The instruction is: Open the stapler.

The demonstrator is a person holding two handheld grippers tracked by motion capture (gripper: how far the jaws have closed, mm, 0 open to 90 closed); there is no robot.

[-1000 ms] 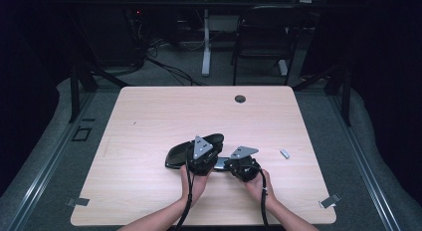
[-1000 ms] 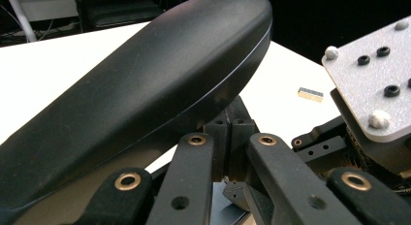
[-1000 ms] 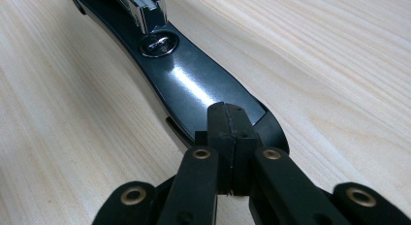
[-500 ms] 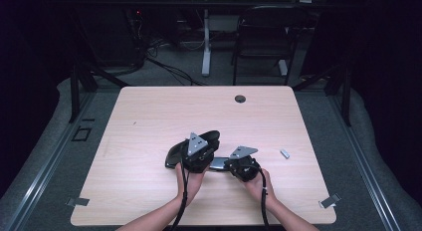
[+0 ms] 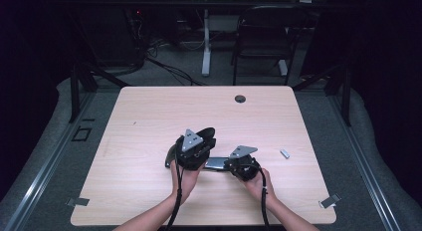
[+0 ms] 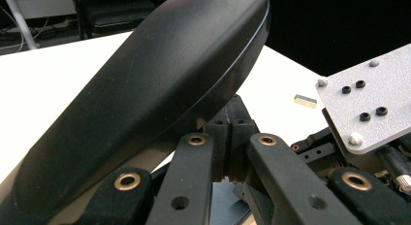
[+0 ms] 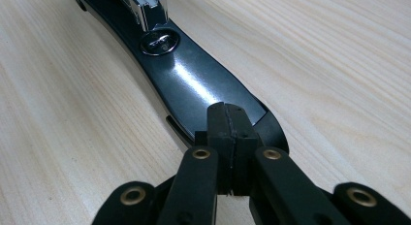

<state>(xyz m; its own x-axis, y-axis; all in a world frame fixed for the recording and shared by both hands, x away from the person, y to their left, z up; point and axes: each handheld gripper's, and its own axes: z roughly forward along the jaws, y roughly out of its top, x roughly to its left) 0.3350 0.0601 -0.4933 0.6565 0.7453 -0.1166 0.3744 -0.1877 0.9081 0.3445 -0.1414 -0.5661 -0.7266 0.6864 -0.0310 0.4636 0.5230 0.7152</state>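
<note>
Two closed grippers work a black stapler [image 5: 199, 156] near the table's [image 5: 149, 111] front edge: the right gripper [image 7: 227, 133], jaws together, pins its base; the left gripper [image 5: 191, 151], also together, props the top arm open. Next, probably loading the staple strip [image 5: 284, 153] beyond.

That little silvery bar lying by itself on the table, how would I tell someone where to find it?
Start at the light wooden table and go to its near right part, just right of the right gripper that presses on the base of an opened black stapler. There lies the small silvery bar, flat and alone on bare wood. Everything near it is big and black; it is tiny, pale and metallic.
</note>
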